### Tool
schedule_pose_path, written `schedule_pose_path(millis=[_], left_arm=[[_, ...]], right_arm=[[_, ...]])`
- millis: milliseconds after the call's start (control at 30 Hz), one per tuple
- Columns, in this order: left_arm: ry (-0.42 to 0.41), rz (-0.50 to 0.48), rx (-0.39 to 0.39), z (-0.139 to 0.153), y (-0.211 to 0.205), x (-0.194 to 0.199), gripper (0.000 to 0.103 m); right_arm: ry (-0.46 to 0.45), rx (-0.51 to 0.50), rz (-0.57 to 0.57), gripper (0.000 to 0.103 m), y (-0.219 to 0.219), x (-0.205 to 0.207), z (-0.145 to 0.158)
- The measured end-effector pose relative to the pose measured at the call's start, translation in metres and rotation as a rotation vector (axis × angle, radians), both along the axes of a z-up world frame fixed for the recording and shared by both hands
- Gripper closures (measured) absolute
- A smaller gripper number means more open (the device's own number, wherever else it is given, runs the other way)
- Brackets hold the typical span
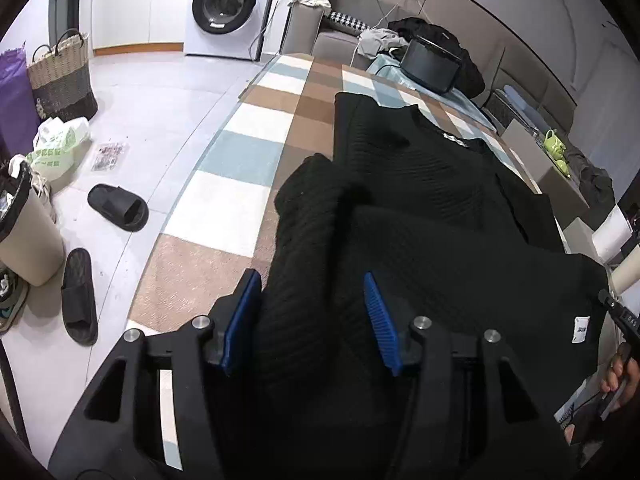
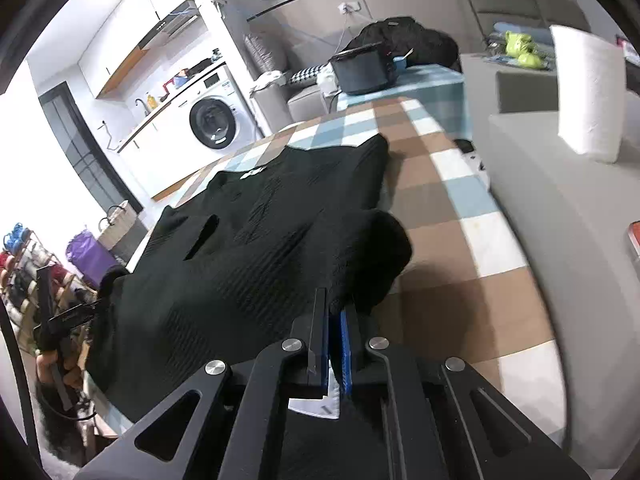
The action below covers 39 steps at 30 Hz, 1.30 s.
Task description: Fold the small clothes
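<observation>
A black ribbed knit garment [image 1: 420, 184] lies spread on a table covered with a checked cloth [image 1: 240, 152], its collar and white neck label at the far end. In the left wrist view my left gripper [image 1: 310, 280] stands open over the near left part. A bunched fold of the fabric lies between its blue pads [image 1: 244, 320]. In the right wrist view my right gripper [image 2: 336, 300] is shut on the garment's [image 2: 260, 240] near right edge. A white label [image 2: 316, 404] shows just under the jaws. A rolled sleeve end [image 2: 390, 240] lies just beyond it.
A black cooker [image 2: 364, 68] stands at the table's far end. A paper towel roll [image 2: 592, 92] sits on a grey surface to the right. On the floor to the left are slippers [image 1: 118, 208], a bin [image 1: 24, 224], a woven basket [image 1: 62, 76] and a washing machine [image 1: 226, 8].
</observation>
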<state>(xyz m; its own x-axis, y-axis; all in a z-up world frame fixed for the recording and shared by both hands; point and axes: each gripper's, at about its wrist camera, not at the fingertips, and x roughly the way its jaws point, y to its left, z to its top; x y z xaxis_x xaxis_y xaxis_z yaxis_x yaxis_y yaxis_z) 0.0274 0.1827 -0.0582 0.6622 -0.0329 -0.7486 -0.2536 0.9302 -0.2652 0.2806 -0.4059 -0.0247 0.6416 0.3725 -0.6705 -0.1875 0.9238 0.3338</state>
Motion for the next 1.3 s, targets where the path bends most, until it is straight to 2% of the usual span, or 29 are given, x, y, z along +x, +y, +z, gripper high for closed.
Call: schedule_pose_path(millis=[67,133,167,233,300,367,400,433,567,700,833,933,967,1000,1033,1067,1100,1133,1200,1300], left_arm=[[-0.001,0.007,-0.008,-0.002,0.0,0.003,0.055],[-0.012,0.005,-0.02,-0.003,-0.001,0.004,0.073],[-0.017,0.001,-0.022,-0.003,-0.002,0.004,0.075],[-0.041,0.002,0.005,0.001,-0.005,0.002,0.092],[-0.057,0.003,0.024,0.005,-0.006,0.001,0.097],[-0.081,0.01,0.023,0.01,-0.006,-0.002,0.098],[-0.09,0.011,0.021,0.013,-0.006,-0.003,0.098],[-0.102,0.015,0.018,0.016,-0.006,-0.005,0.098],[-0.166,0.019,0.002,0.035,-0.004,-0.009,0.099],[-0.2,0.028,0.024,0.051,-0.004,0.002,0.099],[-0.158,0.062,0.006,0.044,0.008,0.034,0.099],[-0.094,0.06,0.008,0.029,0.012,0.057,0.098],[-0.062,0.064,-0.001,0.025,0.014,0.062,0.097],[-0.042,0.072,-0.008,0.022,0.015,0.063,0.09],[-0.031,0.078,-0.012,0.02,0.017,0.062,0.076],[-0.021,0.103,-0.004,0.02,0.02,0.057,0.068],[-0.024,0.122,0.002,0.018,0.023,0.052,0.05],[-0.039,0.141,0.005,0.018,0.026,0.045,0.039],[-0.065,0.16,0.005,0.018,0.031,0.028,0.033],[-0.036,0.158,-0.008,0.014,0.034,0.009,0.032]], right_arm=[[-0.003,0.007,-0.01,0.098,-0.005,-0.001,0.0],[0.005,0.026,-0.014,0.097,-0.009,-0.001,-0.001],[0.022,0.059,-0.01,0.096,-0.01,0.001,-0.004],[0.049,0.094,-0.005,0.087,-0.01,0.005,-0.009],[0.059,0.102,-0.016,0.086,-0.008,0.009,-0.016],[0.06,0.097,-0.026,0.087,-0.005,0.012,-0.02],[0.043,0.08,-0.025,0.096,-0.003,0.012,-0.019],[0.03,0.075,-0.025,0.098,-0.003,0.012,-0.016],[-0.078,0.121,-0.043,0.099,-0.012,0.007,0.01],[-0.178,0.13,-0.092,0.099,-0.014,0.014,0.041],[-0.112,0.097,-0.154,0.099,-0.007,0.044,0.034],[-0.023,0.042,-0.192,0.097,-0.001,0.065,0.014],[-0.002,0.035,-0.196,0.095,-0.001,0.07,0.009],[0.035,0.039,-0.2,0.088,-0.004,0.074,0.003],[0.08,0.06,-0.208,0.076,-0.01,0.075,-0.004],[0.105,0.085,-0.209,0.069,-0.016,0.073,-0.008],[0.12,0.114,-0.212,0.064,-0.025,0.069,-0.012],[0.13,0.13,-0.213,0.063,-0.03,0.063,-0.015],[0.148,0.157,-0.203,0.063,-0.042,0.046,-0.021],[0.164,0.186,-0.185,0.062,-0.052,0.023,-0.027]])
